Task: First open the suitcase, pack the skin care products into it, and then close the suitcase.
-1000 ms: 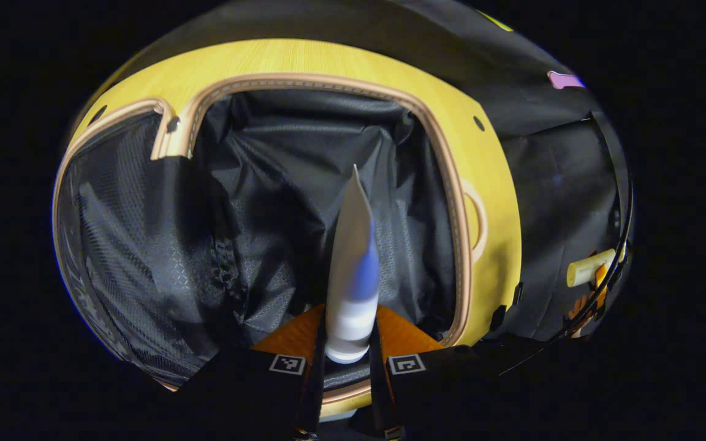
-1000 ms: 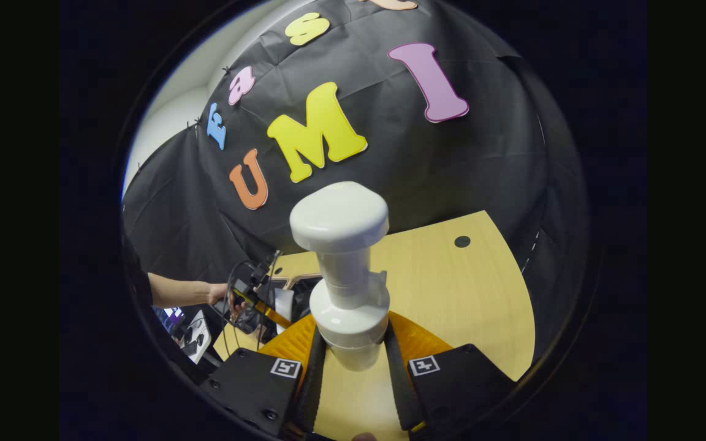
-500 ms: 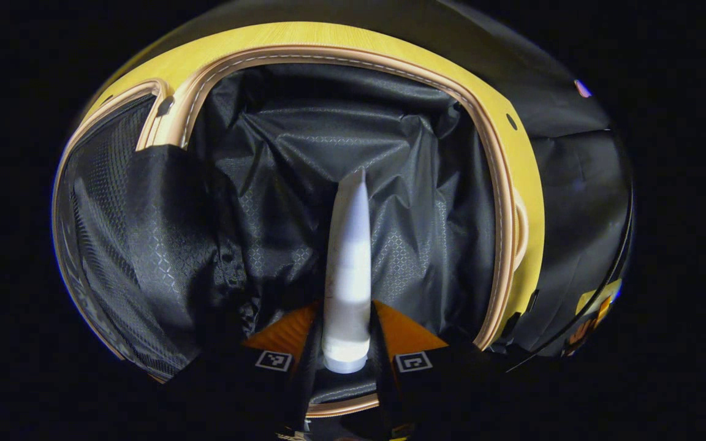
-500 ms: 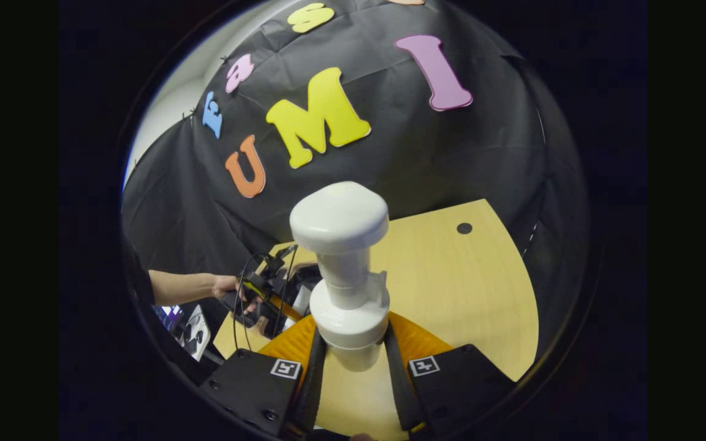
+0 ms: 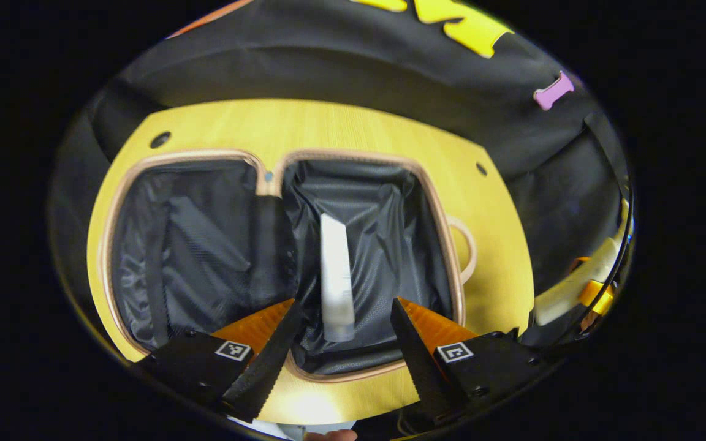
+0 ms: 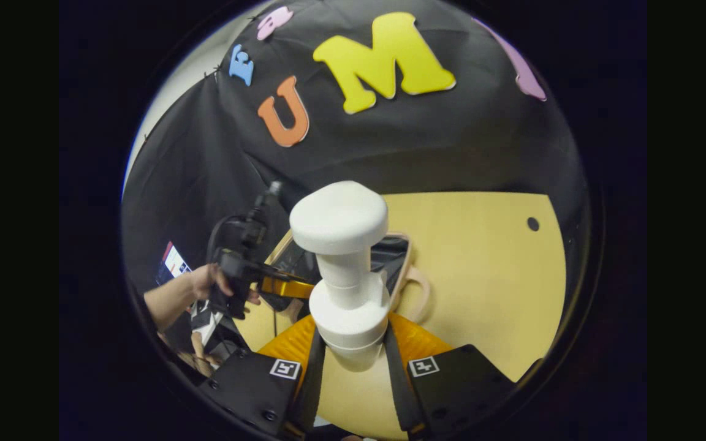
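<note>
The suitcase lies open on the table, so opening looks done. One white tube lies in its right half, on the lining. The left gripper hangs above that half, fingers spread, holding nothing. One pump bottle is pinched upright in the right gripper, beside the suitcase and not yet packed. Left, by my reading: bottle in, then closing. Count: one suitcase, two products.

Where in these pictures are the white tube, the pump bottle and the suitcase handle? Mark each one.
white tube (image 5: 334, 269): left gripper view, middle of its body, lying in the open suitcase.
pump bottle (image 6: 339, 215): right gripper view, its rounded cap.
suitcase handle (image 5: 469, 250): left gripper view, outer curve of the loop.
</note>
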`<act>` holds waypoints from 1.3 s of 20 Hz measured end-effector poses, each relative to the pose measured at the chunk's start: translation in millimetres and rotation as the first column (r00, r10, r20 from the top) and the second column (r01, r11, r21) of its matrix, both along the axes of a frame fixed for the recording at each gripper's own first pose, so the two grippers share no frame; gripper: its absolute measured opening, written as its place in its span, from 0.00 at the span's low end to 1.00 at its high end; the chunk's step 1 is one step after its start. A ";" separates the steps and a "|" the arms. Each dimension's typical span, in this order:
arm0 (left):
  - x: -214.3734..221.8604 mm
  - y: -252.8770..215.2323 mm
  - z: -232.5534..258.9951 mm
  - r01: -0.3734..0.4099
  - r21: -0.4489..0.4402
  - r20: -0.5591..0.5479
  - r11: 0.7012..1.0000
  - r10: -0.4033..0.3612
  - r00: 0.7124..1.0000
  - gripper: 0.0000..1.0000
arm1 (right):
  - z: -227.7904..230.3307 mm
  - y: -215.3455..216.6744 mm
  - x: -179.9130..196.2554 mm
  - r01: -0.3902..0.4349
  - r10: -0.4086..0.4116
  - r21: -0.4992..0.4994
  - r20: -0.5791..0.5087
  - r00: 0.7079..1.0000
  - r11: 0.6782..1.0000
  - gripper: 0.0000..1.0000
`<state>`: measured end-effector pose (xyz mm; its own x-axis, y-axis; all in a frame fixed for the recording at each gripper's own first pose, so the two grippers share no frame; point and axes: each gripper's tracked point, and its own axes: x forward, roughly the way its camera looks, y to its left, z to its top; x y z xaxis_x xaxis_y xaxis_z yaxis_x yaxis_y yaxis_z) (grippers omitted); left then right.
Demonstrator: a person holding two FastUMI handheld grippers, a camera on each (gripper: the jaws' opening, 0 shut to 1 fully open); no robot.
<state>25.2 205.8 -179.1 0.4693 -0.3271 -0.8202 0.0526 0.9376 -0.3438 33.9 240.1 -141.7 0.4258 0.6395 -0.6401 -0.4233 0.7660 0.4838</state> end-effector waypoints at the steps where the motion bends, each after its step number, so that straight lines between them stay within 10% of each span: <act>1: -15.3 3.6 13.4 -0.039 -0.065 0.035 0.997 0.041 0.999 0.97 | -13.9 18.9 1.3 -0.025 0.026 0.015 -0.072 0.997 1.000 0.46; 7: -116.0 30.1 70.4 -0.252 -0.231 0.172 0.940 0.295 0.940 0.98 | -103.7 73.9 30.9 -0.036 -0.017 -0.146 -0.349 0.937 0.989 0.47; 18: -195.9 59.7 68.5 -0.343 -0.231 0.196 0.910 0.389 0.900 0.98 | -187.8 79.9 46.4 0.196 -0.385 -0.370 -0.552 0.739 0.908 0.47; 26: -177.8 69.8 78.2 -0.333 -0.217 0.229 0.917 0.380 0.896 0.98 | -178.5 82.7 44.3 0.202 -0.395 -0.392 -0.511 0.763 0.897 0.60</act>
<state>-152.6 275.6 -100.9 0.7697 -0.2188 -0.5997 -0.1649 0.8394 -0.5179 78.2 322.7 -320.2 0.0613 0.2799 -0.9581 0.1284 0.9497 0.2856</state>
